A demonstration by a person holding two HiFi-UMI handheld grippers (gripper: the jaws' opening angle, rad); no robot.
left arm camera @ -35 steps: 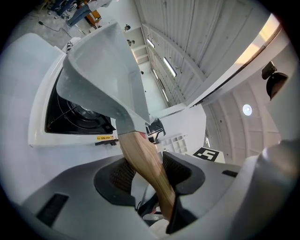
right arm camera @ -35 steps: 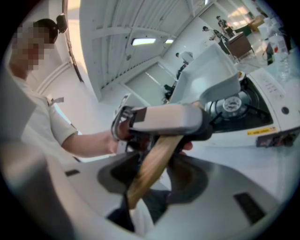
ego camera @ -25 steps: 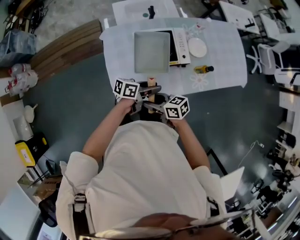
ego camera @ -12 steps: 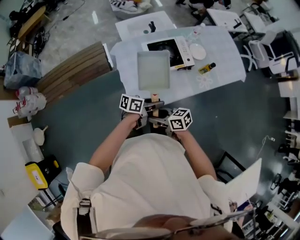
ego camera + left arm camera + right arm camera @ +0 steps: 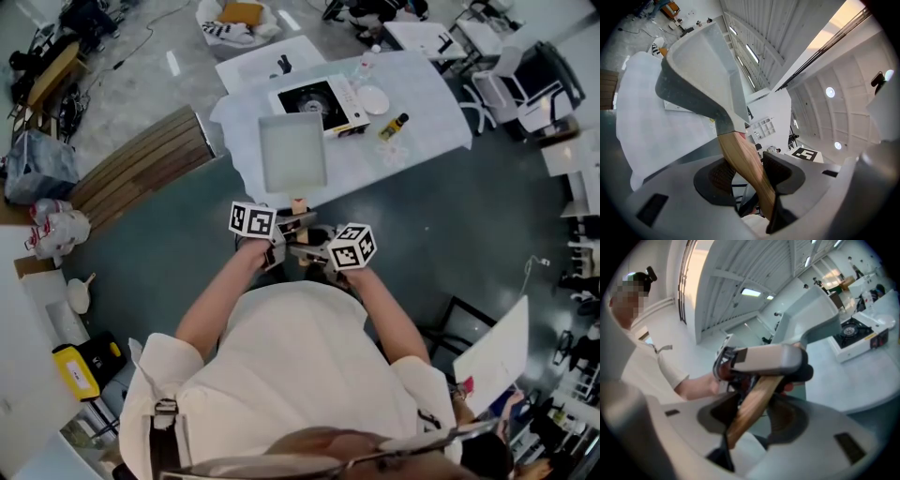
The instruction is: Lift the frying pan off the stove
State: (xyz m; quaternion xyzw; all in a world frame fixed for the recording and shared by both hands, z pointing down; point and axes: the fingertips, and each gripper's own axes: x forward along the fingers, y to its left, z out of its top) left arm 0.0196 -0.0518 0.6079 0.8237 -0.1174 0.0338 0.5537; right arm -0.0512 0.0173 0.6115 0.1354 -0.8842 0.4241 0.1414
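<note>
The frying pan (image 5: 292, 152) is square and pale grey, with a wooden handle (image 5: 299, 202). In the head view it hangs in the air, in front of the stove (image 5: 319, 101) and clear of it. My left gripper (image 5: 284, 226) is shut on the handle, and my right gripper (image 5: 306, 249) is shut on it just behind. In the left gripper view the handle (image 5: 743, 164) runs between the pads of the left gripper (image 5: 747, 173) up to the tilted pan (image 5: 701, 65). In the right gripper view the handle (image 5: 752, 408) is pinched in the right gripper (image 5: 754, 416), with the left gripper (image 5: 764, 359) ahead.
The stove stands on a table with a white cloth (image 5: 422, 131). On the table to the stove's right are a white plate (image 5: 373, 99) and a small yellow bottle (image 5: 392, 126). A wooden bench (image 5: 141, 164) stands left of the table. The floor is dark.
The pan has come away from the stove toward me, so the black burner is uncovered. Both grippers have kept their hold on the handle.
</note>
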